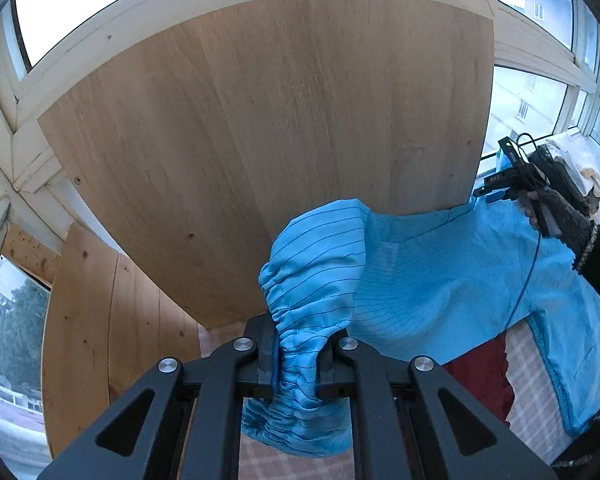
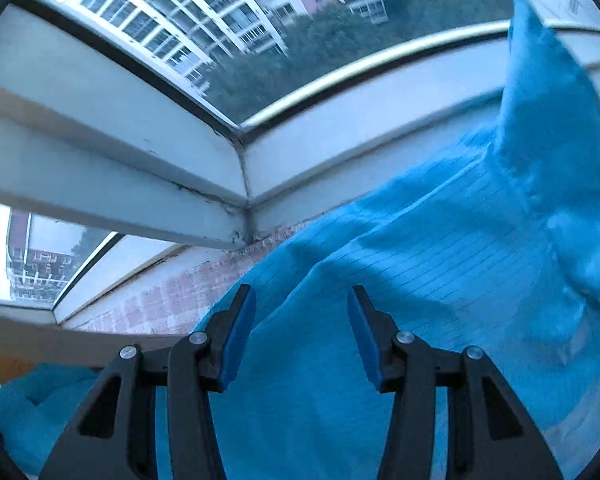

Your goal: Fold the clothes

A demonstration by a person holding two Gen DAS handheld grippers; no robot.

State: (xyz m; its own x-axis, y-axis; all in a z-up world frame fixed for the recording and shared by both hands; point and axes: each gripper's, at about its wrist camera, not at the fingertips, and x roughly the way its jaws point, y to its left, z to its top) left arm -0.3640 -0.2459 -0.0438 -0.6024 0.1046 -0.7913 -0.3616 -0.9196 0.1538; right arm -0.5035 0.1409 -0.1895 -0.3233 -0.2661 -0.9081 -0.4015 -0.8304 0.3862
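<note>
My left gripper [image 1: 298,354] pinches the gathered cuff of the blue garment [image 1: 440,276], which drapes off the wooden tabletop's [image 1: 260,120] near right corner. My right gripper [image 2: 302,336] hangs part-open over the cloth, gripping nothing.

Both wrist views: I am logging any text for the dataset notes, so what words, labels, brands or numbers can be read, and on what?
None can be read.
Blue garment: only thin dark stripes, no label showing.
Wooden board: bare grain, no print.
Paper on the window glass: faint marks, too blurred to read.
Buildings outside: no legible signs.
Left gripper and right gripper: no markings visible.
</note>
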